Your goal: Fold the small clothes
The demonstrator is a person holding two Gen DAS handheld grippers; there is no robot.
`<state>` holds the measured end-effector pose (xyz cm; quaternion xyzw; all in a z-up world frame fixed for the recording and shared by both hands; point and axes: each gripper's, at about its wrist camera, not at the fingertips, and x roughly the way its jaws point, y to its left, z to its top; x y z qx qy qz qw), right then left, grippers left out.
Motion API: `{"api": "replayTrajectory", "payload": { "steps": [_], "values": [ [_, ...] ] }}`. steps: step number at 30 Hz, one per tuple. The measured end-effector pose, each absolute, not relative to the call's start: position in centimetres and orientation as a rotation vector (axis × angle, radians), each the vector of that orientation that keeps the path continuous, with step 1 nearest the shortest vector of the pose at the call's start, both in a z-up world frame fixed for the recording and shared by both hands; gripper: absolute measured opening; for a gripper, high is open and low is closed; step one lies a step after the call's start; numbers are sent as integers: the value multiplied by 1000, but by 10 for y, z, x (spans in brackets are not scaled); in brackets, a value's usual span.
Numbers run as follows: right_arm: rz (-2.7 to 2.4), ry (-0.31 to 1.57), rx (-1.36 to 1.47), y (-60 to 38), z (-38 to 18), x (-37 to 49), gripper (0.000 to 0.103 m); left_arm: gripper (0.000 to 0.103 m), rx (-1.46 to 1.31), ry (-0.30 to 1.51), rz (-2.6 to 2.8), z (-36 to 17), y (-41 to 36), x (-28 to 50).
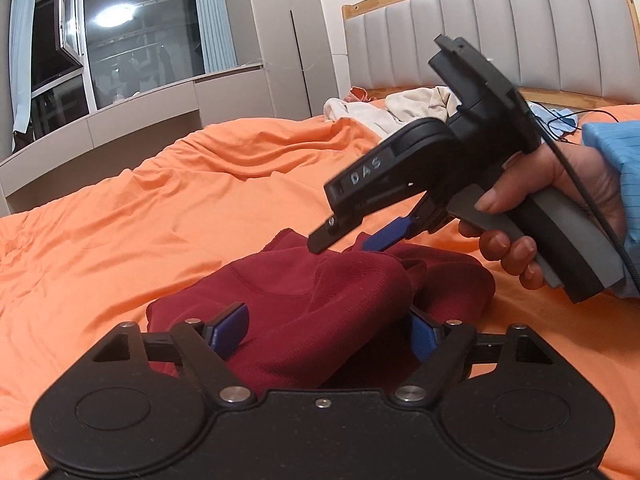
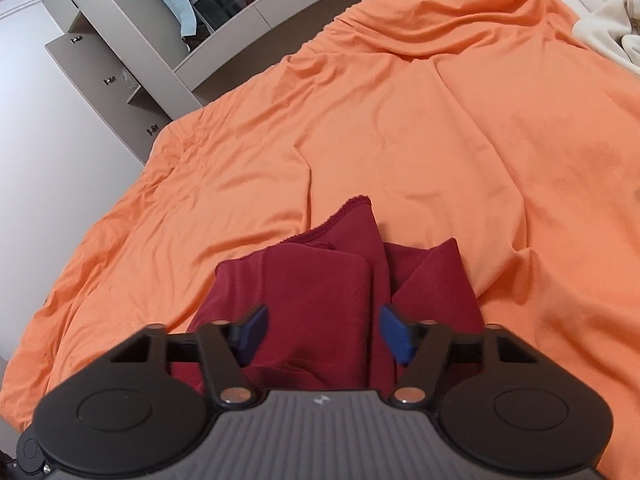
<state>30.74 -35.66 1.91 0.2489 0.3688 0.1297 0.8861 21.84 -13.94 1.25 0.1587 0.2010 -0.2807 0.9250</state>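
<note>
- A dark red garment [image 1: 320, 304] lies bunched and partly folded on the orange bedsheet [image 1: 160, 200], near the lower middle of both wrist views.
- The left gripper [image 1: 326, 330] sits low over the near edge of the garment, its blue pads [image 1: 228, 330] spread wide with red cloth filling the gap between them; the pads do not press on the fabric.
- The right-hand pad of the left gripper is partly hidden behind a raised fold of the cloth.
- The right gripper [image 1: 352, 240], seen from the left wrist camera, is held by a hand [image 1: 560, 200] in a light blue sleeve [image 1: 612, 144] and tilts down toward the far side of the garment.
- Its fingertips hang just above the cloth's far edge, apart from each other; whether they touch the fabric I cannot tell.
- From the right wrist view, the right gripper [image 2: 324, 332] has its jaws wide, with a folded flap of the garment [image 2: 312, 288] lying between and beyond the blue pads [image 2: 394, 332].
- A hemmed corner of the garment sticks out toward the far side, flat on the sheet.
- A heap of cream clothes [image 1: 384, 110] lies well apart, near the padded grey headboard [image 1: 520, 32].
- Beige drawers [image 2: 108, 76] and a window [image 1: 140, 32] stand beyond the bed.
</note>
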Motion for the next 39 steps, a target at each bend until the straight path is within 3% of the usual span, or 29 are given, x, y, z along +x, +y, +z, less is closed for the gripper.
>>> {"api": "replayTrajectory", "payload": {
  "steps": [5, 14, 17, 26, 39],
  "values": [
    [266, 783, 500, -354, 15, 309, 52, 67, 339, 414, -598, 10, -142, 215],
    [268, 814, 477, -349, 5, 309, 52, 44, 403, 418, -630, 2, -153, 210],
    [256, 802, 468, -349, 7, 308, 46, 40, 408, 416, -627, 0, -153, 209],
    [240, 796, 419, -343, 8, 306, 28, 37, 408, 413, -626, 0, -152, 207],
    [261, 735, 236, -321, 22, 294, 21, 36, 410, 410, -625, 0, -152, 207]
  ]
}}
